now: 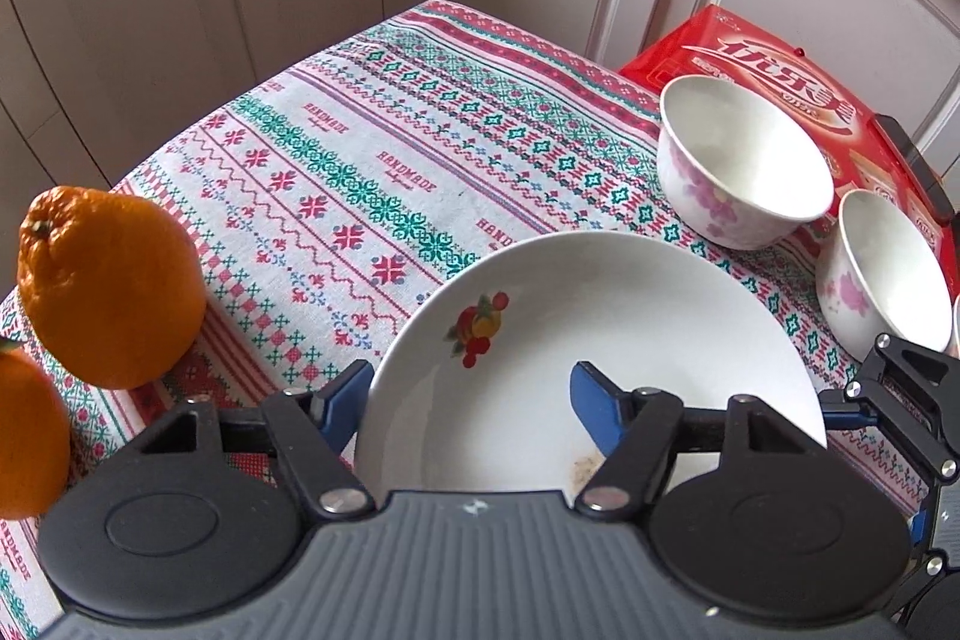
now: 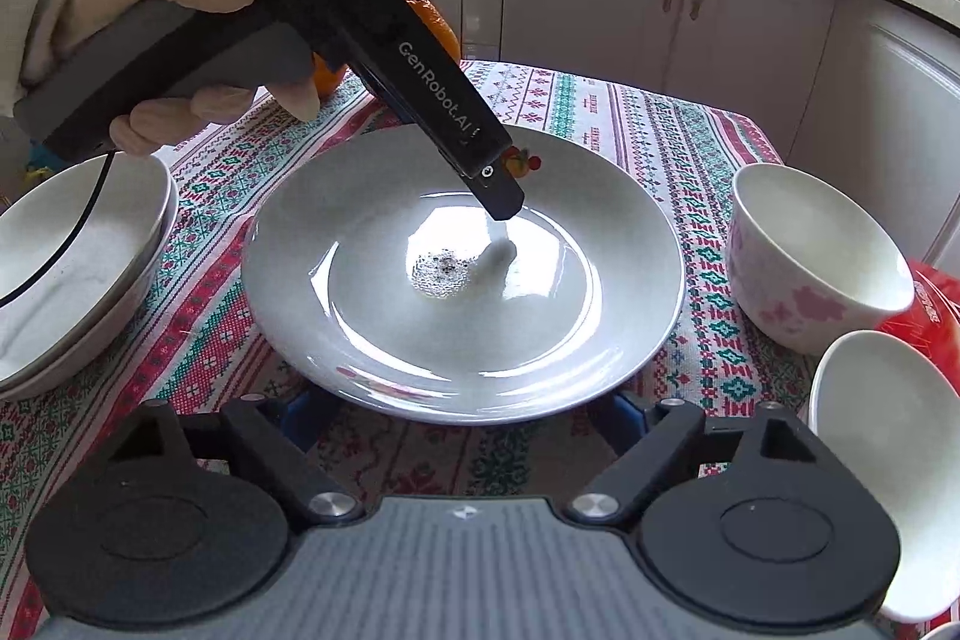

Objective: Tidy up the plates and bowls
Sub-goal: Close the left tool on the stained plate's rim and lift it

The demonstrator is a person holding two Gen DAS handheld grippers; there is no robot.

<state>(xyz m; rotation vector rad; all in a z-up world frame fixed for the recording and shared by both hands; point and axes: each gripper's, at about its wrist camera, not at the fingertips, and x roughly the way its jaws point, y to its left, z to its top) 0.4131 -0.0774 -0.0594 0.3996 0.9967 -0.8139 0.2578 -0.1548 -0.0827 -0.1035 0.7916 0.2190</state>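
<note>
Blue fingers [image 1: 591, 394] of the left gripper [image 1: 468, 400] straddle the near rim of the white plate [image 1: 600, 316], one inside, one outside; whether they press it cannot be told. Right gripper [image 2: 462, 415] stands apart below the plate's edge. Two floral bowls [image 1: 741, 160] sit beside it on the patterned tablecloth [image 1: 336, 160], stacked plates [image 2: 72, 268] and oranges [image 1: 111, 286] nearby.

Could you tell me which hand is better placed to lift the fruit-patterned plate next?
Probably the left: the left gripper straddles the rim of the plate, one finger inside. The right gripper sits short of the near rim.
</note>
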